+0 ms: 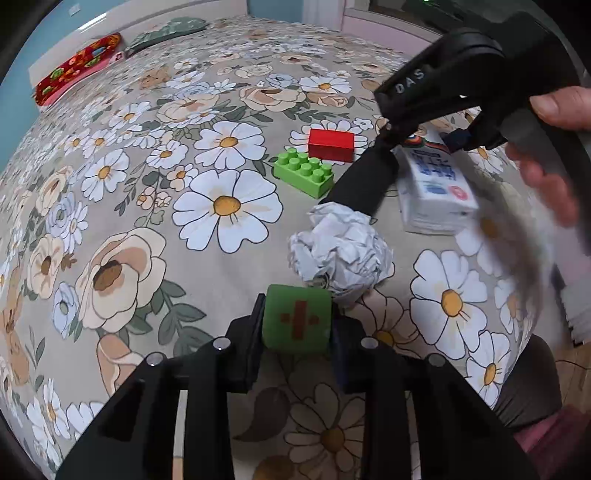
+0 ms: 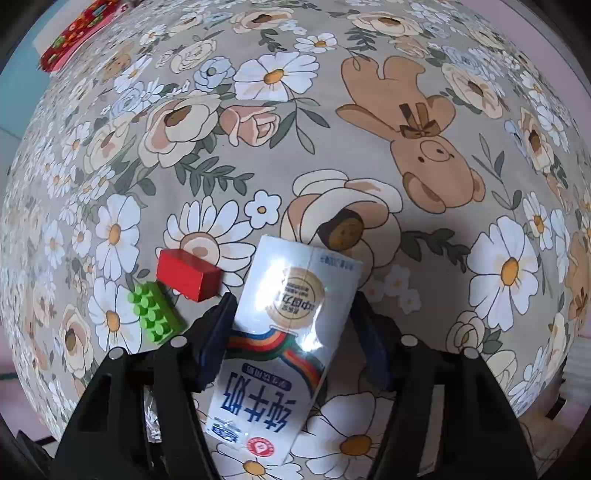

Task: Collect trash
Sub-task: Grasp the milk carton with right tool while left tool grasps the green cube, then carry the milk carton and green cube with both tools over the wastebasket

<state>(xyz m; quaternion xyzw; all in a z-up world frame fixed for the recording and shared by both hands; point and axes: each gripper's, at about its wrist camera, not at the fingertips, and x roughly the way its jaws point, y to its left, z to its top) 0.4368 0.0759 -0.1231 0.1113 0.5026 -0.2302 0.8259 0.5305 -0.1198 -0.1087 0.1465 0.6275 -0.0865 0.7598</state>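
Note:
My left gripper is shut on a green foam cube with a red cross, low over the flowered bedspread. A crumpled white paper ball lies just ahead of it. A white milk carton lies on the bed to the right; in the right wrist view the carton lies between the open fingers of my right gripper, the left finger touching or nearly touching it and the right finger a little apart. The right gripper's body shows above the carton.
A red block and a green studded brick lie on the bedspread behind the paper ball; both also show in the right wrist view, the red block and the green brick. A red patterned pillow and a green pillow lie at the head.

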